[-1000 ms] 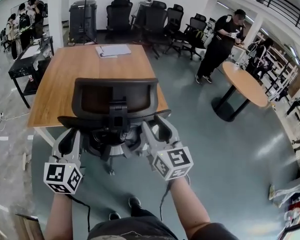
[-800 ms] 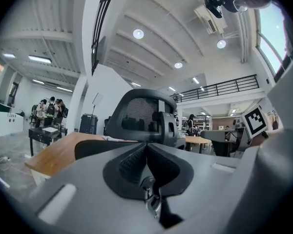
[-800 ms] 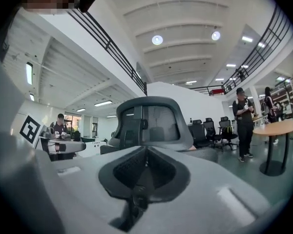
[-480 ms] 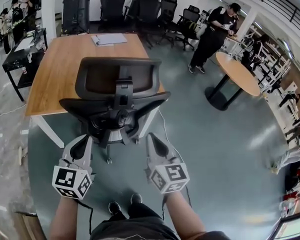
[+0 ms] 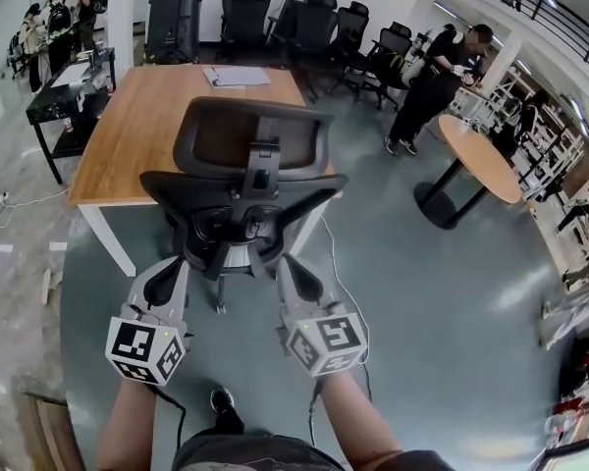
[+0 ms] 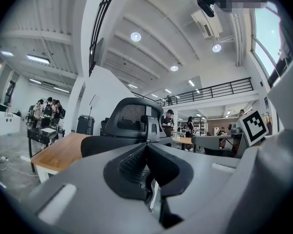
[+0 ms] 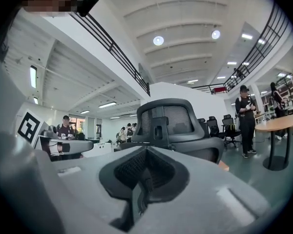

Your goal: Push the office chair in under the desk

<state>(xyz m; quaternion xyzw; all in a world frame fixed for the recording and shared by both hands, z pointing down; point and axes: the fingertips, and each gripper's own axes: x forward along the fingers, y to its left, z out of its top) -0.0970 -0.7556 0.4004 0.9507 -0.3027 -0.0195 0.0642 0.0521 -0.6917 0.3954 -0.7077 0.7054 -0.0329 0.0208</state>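
Fingers of left gripper (image 5: 173,269) and right gripper (image 5: 289,267) are closed and empty. Office chair (image 5: 249,189), just ahead, likely rolls easily; push its rigid backrest.

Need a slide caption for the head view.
Left tool and right tool, both shut and empty, behind the black office chair facing the wooden desk.

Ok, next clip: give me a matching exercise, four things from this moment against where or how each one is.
1. black mesh-back office chair
2. stack of white papers
3. round wooden table
4. right hand-held gripper

A. jaws shut, empty
B. far end of the rectangular wooden desk
C. right of the desk, by a standing person
D. at the desk's near edge

Pairs: 1-D, 2-B, 3-C, 4-A.
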